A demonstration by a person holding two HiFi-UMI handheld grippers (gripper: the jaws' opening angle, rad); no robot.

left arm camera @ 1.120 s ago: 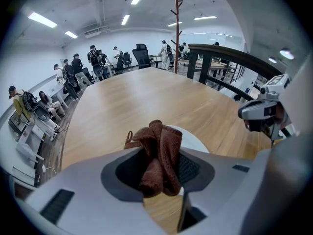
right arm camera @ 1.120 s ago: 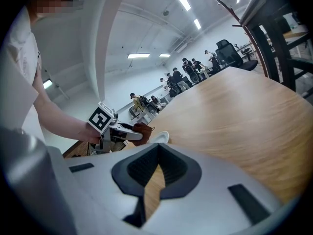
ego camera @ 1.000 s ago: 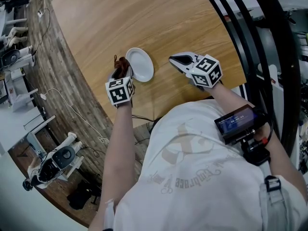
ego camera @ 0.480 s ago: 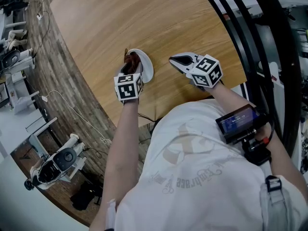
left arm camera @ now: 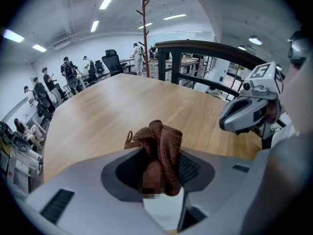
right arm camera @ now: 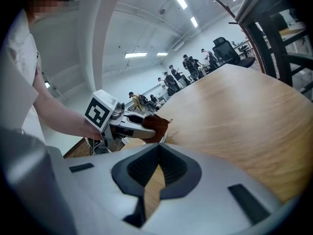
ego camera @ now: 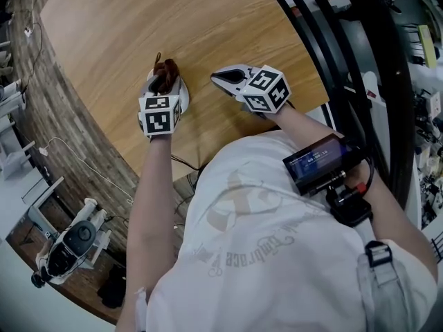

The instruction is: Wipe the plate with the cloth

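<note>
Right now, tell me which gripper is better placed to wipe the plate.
Left. The left gripper is shut on the brown cloth, directly over the white plate. The right gripper is shut on nothing, off to the plate's side.

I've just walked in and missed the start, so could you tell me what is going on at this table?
A person works at a wooden table with a hand-held gripper in each hand. The left hand-held gripper is clamped on a bunched brown cloth and holds it over a small white plate, which it mostly covers from above. The right hand-held gripper sits off to the plate's right, apart from it, jaws together with nothing between them.
</note>
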